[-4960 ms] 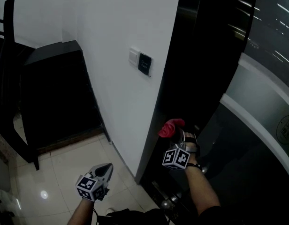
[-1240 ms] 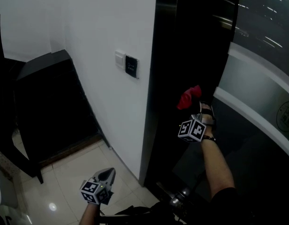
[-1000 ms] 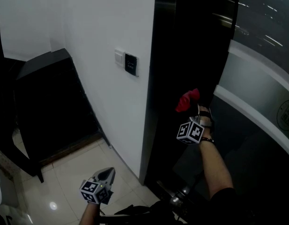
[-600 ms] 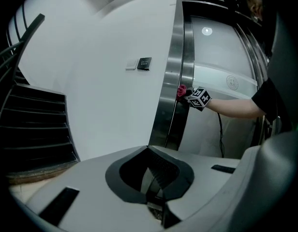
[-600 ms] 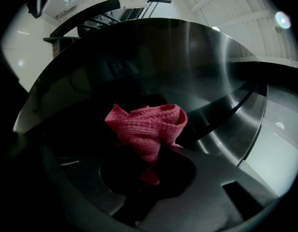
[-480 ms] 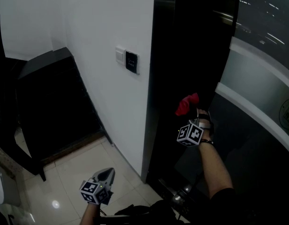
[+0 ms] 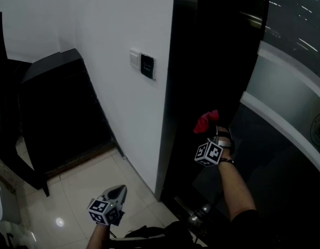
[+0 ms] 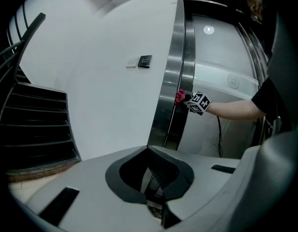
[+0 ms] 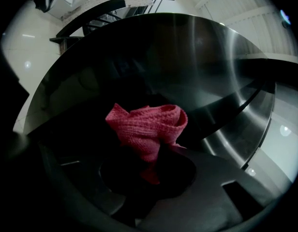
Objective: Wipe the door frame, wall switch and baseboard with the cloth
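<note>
Right tool [image 7: 215, 133] gripped the red cloth [image 7: 205, 121] against the dark door frame [image 7: 199, 61], while left tool [image 7: 117, 190] hung closed, empty.

Bunched red cloth [image 7: 207, 121] against dark steel door frame [image 7: 201, 61]

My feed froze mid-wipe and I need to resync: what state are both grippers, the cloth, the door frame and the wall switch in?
Right gripper: shut on the cloth, raised to the door frame.
Cloth: red, bunched, against the frame's edge.
Left gripper: shut, empty, held low, away from the wall.
Door frame: dark, glossy, touched only by the cloth.
Wall switch: nothing touching it; on or off cannot be told.
</note>
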The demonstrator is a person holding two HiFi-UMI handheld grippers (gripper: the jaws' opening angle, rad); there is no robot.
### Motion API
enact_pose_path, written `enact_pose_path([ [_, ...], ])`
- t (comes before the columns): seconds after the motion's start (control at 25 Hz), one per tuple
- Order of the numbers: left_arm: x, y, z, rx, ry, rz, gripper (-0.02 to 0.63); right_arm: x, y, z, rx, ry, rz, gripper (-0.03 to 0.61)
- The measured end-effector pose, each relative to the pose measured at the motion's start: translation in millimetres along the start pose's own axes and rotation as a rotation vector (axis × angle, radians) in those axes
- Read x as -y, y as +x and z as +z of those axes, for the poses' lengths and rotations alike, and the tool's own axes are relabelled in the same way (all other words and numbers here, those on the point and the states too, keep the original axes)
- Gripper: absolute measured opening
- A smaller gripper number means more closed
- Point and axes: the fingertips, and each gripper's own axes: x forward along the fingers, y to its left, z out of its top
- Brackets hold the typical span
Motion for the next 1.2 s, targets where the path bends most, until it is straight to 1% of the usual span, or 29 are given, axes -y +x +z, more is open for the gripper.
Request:
enact_pose_path([
  [0.24, 1.4, 2.0, -4.4, -0.014, -0.003, -0.003, -0.008, -28.5, -4.3, -5.2, -0.018, -0.001, 0.054, 0.06],
  [0.48, 3.4, 4.4, -3.7, -0.021, -0.006, -0.015, -0.008, -60.5, -3.5, -16.9, -0.013, -0.004, 0.099, 0.06],
  [0.68, 0.9, 4.6, -2.7, -0.029, -0.011, -0.005, -0.008, -77.9, -4.8, -23.9, -0.037, 0.009, 0.127, 0.06],
  [0.8, -1.7, 5.0, -8.5, -0.043, -0.013, 0.004, -0.008, -94.6, -5.3, -28.7, -0.041, -0.008, 0.145, 0.06],
  [1.0, -1.1, 5.8, -11.1, -0.044, -0.027, -0.004, -0.008, -127.2, -11.1, -31.3, -0.042, -0.029, 0.209, 0.06],
  [1.08, 0.2, 9.5, -10.8, -0.042, -0.029, -0.011, -0.008, -140.5, -13.5, -30.9, -0.063, -0.031, 0.239, 0.06],
  [1.2, 5.4, 16.5, -11.1, -0.04, -0.029, -0.034, -0.008, -158.7, -18.0, -30.9, -0.107, -0.003, 0.3, 0.06],
])
